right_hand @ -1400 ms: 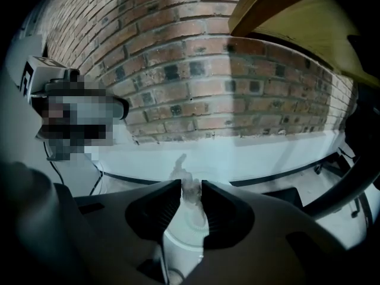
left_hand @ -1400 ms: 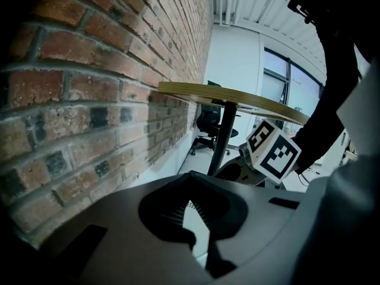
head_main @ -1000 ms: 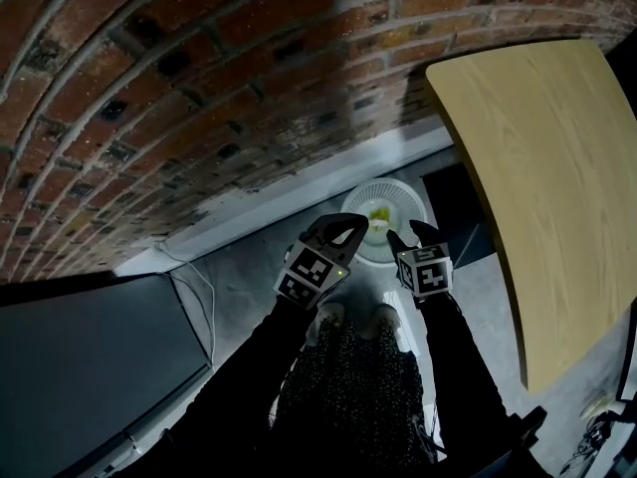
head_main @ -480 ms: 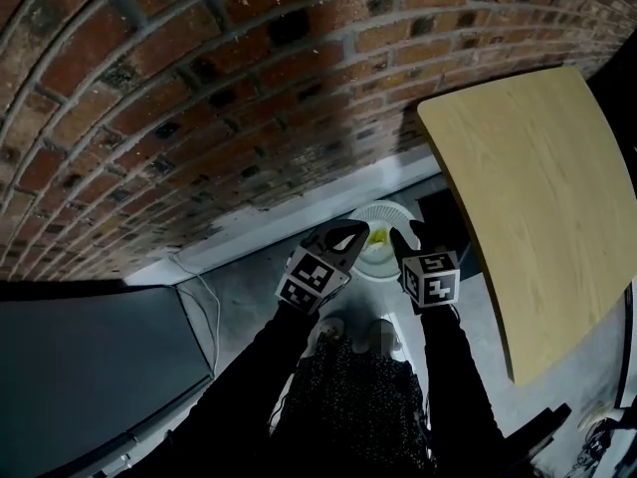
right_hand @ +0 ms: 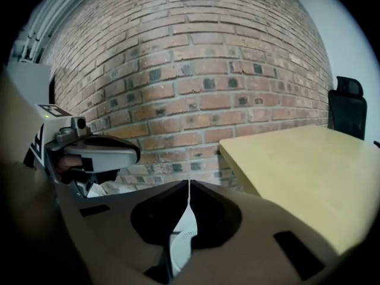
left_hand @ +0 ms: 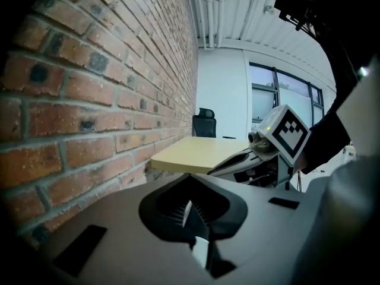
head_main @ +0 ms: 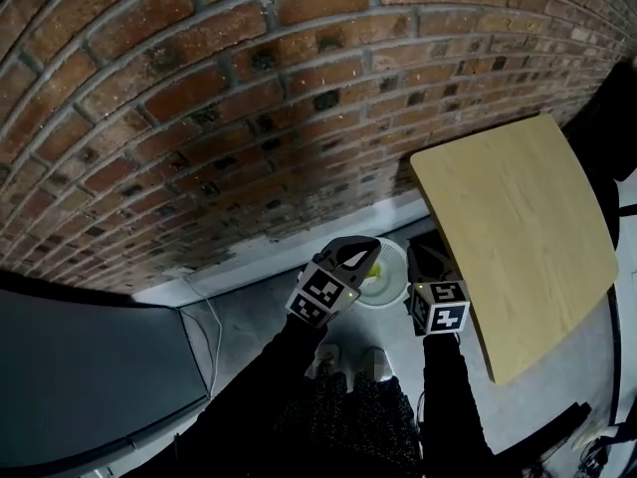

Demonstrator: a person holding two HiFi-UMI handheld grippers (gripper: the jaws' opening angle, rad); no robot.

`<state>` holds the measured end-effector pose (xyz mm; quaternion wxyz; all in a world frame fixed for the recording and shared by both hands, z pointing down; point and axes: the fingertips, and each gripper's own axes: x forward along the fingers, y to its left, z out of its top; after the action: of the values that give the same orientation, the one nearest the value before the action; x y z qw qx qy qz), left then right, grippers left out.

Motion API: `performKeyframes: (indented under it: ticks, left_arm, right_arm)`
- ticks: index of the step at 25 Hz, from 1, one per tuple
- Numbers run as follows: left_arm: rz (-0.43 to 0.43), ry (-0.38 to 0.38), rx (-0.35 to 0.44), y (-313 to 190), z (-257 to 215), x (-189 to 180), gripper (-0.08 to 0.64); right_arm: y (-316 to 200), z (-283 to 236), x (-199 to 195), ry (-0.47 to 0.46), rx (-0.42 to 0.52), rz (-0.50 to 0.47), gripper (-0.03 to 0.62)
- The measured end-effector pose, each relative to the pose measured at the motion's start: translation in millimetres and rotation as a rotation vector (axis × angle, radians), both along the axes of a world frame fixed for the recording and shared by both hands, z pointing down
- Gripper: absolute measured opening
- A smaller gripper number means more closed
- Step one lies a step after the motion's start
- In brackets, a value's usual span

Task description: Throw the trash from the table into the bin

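bin (head_main: 396,289) drop looks done; left gripper (head_main: 364,256) fingers together, right gripper (head_main: 421,258) fingers just closed, empty; next i check the worktop (head_main: 518,232).

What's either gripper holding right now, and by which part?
Nothing. Left gripper jaws are together, empty. Right gripper jaws have just been closing, now together with nothing between them.

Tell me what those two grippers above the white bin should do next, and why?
Probably swing both across to the table to look for more trash. The left gripper is shut and empty; the right gripper has just been closing with nothing between its jaws. Both hang above the bin, where yellowish trash already lies.
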<state>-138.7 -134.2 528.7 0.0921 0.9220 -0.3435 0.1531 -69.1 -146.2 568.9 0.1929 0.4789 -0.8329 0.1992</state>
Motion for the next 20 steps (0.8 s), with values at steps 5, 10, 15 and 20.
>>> performKeyframes:
  ticks: [5,10,15,20]
  left_arm:
    - [-0.025,0.018,0.015,2.0,-44.8,2.5,0.000]
    - [-0.088,0.025,0.026,0.7,-82.2,-5.7,0.000]
    - [-0.097,0.063,0.079,0.0,-118.5,0.5,0.000]
    - [-0.082,0.075,0.115,-1.0,-150.1,8.2,0.000]
  right_arm:
    - [7.0,-73.9,-1.9,-0.008,0.097,-0.010,0.012]
    - [15.4,-133.5,-0.6,-0.010,0.206,-0.005,0.012]
    - [18.8,-168.7,3.5,0.002,0.258,0.005,0.011]
    - [21.5,-201.8,10.2,-0.013,0.305,0.023,0.011]
